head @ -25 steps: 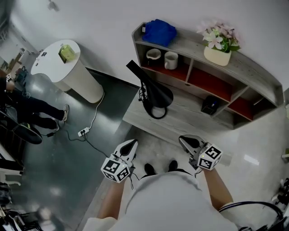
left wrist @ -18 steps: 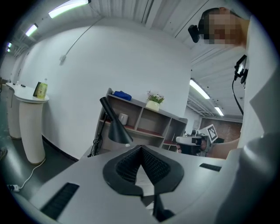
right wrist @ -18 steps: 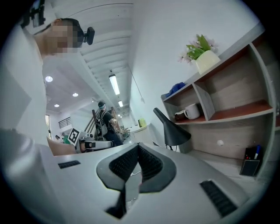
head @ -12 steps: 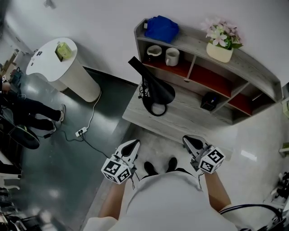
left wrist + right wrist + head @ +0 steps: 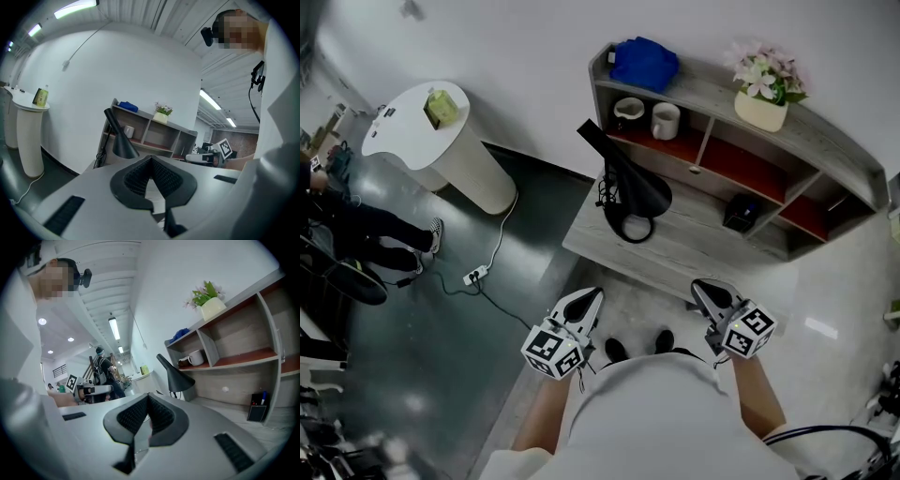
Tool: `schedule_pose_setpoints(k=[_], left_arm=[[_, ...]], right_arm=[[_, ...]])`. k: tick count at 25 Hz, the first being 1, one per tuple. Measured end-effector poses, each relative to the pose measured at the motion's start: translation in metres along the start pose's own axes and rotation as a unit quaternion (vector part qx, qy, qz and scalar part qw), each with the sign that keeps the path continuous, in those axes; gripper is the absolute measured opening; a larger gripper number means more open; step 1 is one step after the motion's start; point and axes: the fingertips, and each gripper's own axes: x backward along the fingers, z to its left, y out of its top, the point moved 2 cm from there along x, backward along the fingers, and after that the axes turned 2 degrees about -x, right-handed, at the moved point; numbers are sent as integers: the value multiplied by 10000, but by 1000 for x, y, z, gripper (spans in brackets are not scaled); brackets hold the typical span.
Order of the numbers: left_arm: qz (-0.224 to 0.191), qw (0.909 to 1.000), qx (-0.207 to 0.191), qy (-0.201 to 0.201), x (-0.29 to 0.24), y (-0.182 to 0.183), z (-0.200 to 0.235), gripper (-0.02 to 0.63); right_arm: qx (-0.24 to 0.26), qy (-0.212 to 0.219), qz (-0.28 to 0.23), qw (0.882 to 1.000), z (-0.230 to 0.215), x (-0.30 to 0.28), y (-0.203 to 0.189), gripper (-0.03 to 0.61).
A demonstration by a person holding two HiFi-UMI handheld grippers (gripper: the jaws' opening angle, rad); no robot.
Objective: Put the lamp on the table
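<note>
A black lamp (image 5: 633,192) with a cone shade stands at the left end of the grey wooden desk (image 5: 694,251), its cable coiled at the base. Both grippers hover short of the desk's front edge, above the person's feet. My left gripper (image 5: 591,298) is shut and empty, below the lamp. My right gripper (image 5: 703,287) is shut and empty too, further right. The left gripper view has the lamp (image 5: 120,138) ahead and left of the closed jaws (image 5: 151,163). In the right gripper view the lamp (image 5: 176,374) stands just beyond the closed jaws (image 5: 147,401).
The desk's shelf unit (image 5: 825,155) carries a blue cloth (image 5: 645,64), a flower pot (image 5: 761,105), two mugs (image 5: 666,120) and a black pen holder (image 5: 739,214). A white pedestal table (image 5: 441,141) stands left, with a power strip (image 5: 473,276) on the floor. A person's legs (image 5: 366,230) are at far left.
The whole view has slid a little to the right, and both grippers sit slightly further right in it. Both stay shut and empty; the lamp has not moved on the desk.
</note>
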Motion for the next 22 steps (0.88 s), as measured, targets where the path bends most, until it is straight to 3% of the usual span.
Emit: schedule_pose_setpoints(k=[22], left_arm=[[-45, 10000, -86, -22, 0, 8, -6, 11]], right_arm=[[8, 117, -15, 9999, 7, -3, -1, 17]])
